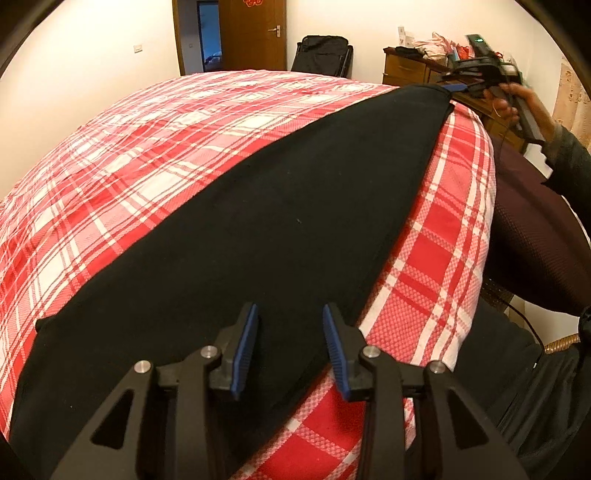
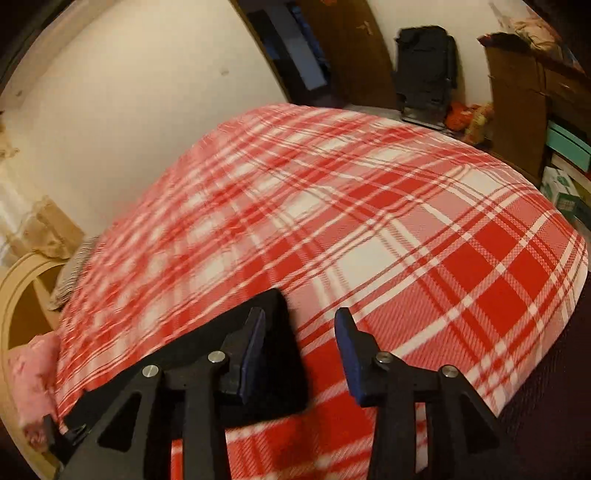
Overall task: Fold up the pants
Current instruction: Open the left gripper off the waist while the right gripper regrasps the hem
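Observation:
Black pants (image 1: 258, 221) lie flat in a long band on the red plaid bed cover (image 1: 147, 147), from near left to far right. My left gripper (image 1: 290, 326) stands open over their near end, close to the right edge, and holds nothing. At the far corner of the pants, a hand holds my right gripper (image 1: 458, 88). In the right wrist view, my right gripper (image 2: 301, 321) is open. A corner of the pants (image 2: 291, 369) lies under and beside its left finger, not between the jaws. This view is motion-blurred.
A person's dark clothing (image 1: 535, 240) fills the right side beyond the bed edge. A wooden dresser (image 1: 410, 66) with clutter, a black chair (image 1: 321, 55) and a brown door (image 1: 255, 33) stand behind. A pink pillow (image 2: 33, 373) and a curved headboard (image 2: 18, 288) lie left.

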### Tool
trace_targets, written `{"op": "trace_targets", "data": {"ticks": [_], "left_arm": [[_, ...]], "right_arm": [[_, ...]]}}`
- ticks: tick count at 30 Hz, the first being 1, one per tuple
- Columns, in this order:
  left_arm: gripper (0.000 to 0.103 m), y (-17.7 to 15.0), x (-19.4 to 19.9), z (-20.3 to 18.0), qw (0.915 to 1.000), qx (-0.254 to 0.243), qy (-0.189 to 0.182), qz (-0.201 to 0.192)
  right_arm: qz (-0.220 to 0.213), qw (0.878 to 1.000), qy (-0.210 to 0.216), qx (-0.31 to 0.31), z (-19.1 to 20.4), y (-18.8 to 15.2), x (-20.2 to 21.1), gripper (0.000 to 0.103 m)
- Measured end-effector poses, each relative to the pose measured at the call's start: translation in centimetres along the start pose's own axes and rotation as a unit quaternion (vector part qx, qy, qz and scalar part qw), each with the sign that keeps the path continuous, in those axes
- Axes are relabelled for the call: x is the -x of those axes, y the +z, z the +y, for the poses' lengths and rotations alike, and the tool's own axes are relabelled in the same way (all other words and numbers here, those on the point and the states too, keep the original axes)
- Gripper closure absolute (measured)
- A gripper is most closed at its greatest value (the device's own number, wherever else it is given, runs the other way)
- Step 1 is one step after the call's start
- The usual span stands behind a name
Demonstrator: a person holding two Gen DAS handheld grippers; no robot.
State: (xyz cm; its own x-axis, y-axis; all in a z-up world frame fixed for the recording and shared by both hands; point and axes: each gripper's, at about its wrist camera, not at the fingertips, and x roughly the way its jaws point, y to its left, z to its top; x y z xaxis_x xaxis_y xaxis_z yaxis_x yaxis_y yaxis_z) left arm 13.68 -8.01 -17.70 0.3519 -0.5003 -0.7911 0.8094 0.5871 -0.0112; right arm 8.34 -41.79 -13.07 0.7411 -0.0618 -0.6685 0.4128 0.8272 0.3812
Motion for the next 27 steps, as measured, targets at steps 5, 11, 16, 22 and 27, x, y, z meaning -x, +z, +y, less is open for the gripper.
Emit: {"op": "trace_targets", "data": {"ticks": [5,11,16,22,27], "left_arm": [[0.063,-0.1,0.0,-0.2,1.0000,0.000,0.004,-0.001],[0.063,-0.2,0.1,0.1,1.0000,0.002,0.002,-0.001],[0.062,-0.4,0.0,0.5,1.0000,0.001,-0.004,-0.005],[0.061,-0.5,0.1,0.4,1.0000,0.000,-0.002,-0.004],[0.061,-0.3,0.0,0.3,1.0000,-0.005,0.002,0.000]], "right_arm": [[0.026,0.999,0.007,0.025,2.2,-1.8,-0.1,0.062],[0.038,0.999,0.001,0.028,1.6,-3.2,-0.7,0.091],[0.056,0.998,-0.024,0.032,0.6,-3.6,-0.9,0.090],[0.028,0.998,-0.028,0.048,1.9,-1.1,0.5,0.068],[0.077,0.997,0.010,0.004,1.2,3.5,-2.3,0.068]]}}
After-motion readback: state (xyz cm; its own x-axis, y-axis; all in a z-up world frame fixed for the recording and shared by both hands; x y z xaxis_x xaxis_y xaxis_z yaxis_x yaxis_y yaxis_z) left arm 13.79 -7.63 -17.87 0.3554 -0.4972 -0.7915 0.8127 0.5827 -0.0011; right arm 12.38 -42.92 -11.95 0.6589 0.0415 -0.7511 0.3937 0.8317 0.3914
